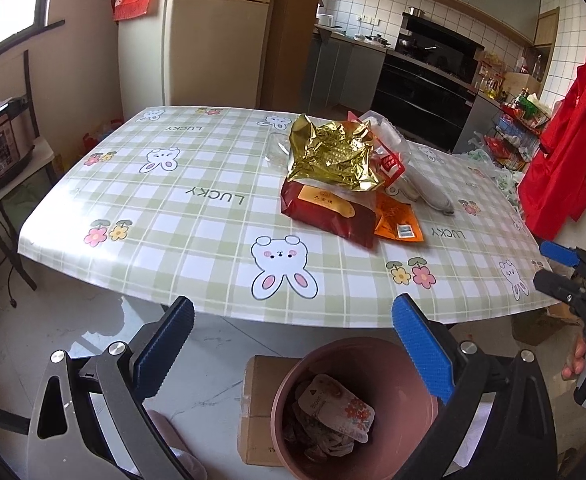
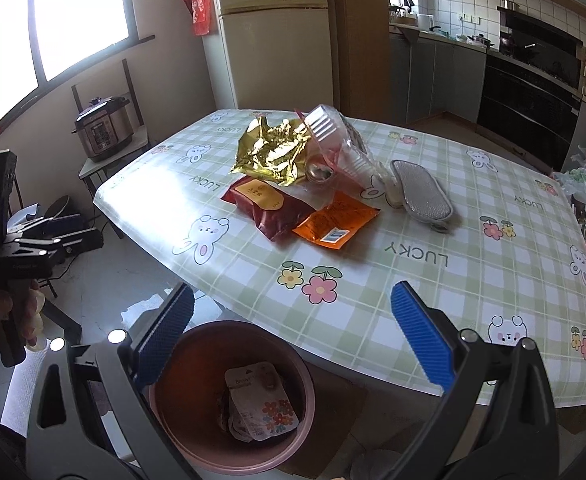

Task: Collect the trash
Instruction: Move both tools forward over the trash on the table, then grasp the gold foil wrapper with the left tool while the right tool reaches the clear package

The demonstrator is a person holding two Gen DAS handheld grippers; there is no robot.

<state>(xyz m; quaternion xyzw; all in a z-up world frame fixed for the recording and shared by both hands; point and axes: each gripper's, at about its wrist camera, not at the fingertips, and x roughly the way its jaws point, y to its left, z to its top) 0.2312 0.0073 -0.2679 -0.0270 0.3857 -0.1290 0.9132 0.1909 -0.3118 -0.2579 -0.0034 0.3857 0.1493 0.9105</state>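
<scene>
Trash lies in a heap on the checked tablecloth (image 1: 197, 216) (image 2: 433, 280): a crumpled gold foil bag (image 1: 333, 156) (image 2: 277, 154), a dark red packet (image 1: 329, 212) (image 2: 271, 206), an orange sachet (image 1: 397, 220) (image 2: 337, 220) and a clear plastic cup (image 2: 341, 144). A pink bin (image 1: 389, 364) (image 2: 197, 400) stands on the floor by the near table edge, with wrappers inside. My left gripper (image 1: 293, 344) hangs open above the bin, empty. My right gripper (image 2: 293, 340) is open too, over the bin and table edge, holding nothing.
A grey scrubbing pad (image 2: 423, 192) (image 1: 429, 188) lies right of the heap. A cardboard box (image 1: 257, 408) sits beside the bin. A pressure cooker (image 1: 1, 140) (image 2: 103, 128) stands on a side stand at the left. A red apron (image 1: 565, 152) hangs at the right.
</scene>
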